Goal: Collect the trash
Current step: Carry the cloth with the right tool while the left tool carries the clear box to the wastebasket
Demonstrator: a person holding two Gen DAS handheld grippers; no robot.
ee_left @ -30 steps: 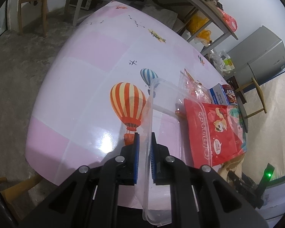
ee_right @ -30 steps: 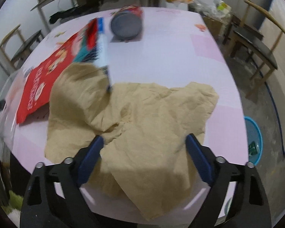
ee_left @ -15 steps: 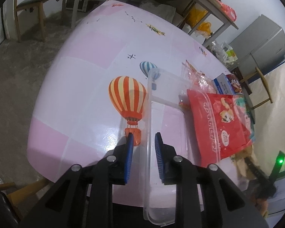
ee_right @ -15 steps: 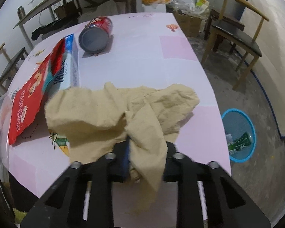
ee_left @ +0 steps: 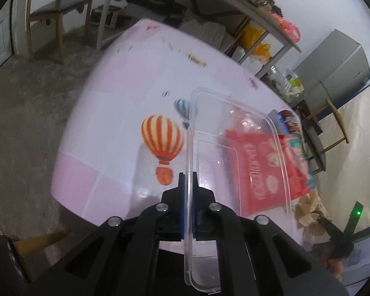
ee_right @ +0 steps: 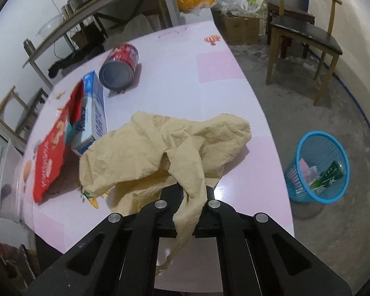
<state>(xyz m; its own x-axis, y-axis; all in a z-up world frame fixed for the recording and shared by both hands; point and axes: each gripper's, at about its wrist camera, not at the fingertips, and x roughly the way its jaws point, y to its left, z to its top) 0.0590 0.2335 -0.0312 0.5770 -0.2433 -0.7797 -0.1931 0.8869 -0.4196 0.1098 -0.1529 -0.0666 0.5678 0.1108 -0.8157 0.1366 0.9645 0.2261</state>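
Observation:
In the left wrist view my left gripper [ee_left: 188, 180] is shut on the near rim of a clear plastic tray [ee_left: 236, 148], which tilts up off the pink table [ee_left: 111, 103]. A red snack bag [ee_left: 264, 167] shows through the tray. In the right wrist view my right gripper [ee_right: 187, 190] is shut on a fold of crumpled tan paper [ee_right: 160, 148], bunched and partly raised from the table [ee_right: 185, 74]. Left of the paper lie the red snack bag [ee_right: 49, 162], a blue and white box [ee_right: 93, 116] and a red can [ee_right: 119, 67] on its side.
A blue waste basket [ee_right: 318, 167] with some litter stands on the floor right of the table. Wooden chairs [ee_right: 305, 34] stand near the table's far corners, another chair [ee_left: 59, 12] at the far left. Shelving [ee_left: 234, 5] and a grey cabinet [ee_left: 338, 66] line the back wall.
The left jaws closed on the clear tray's rim and lifted it, tilting it off the table. The right jaws went from wide apart to closed on the tan paper, which bunched up and rose.

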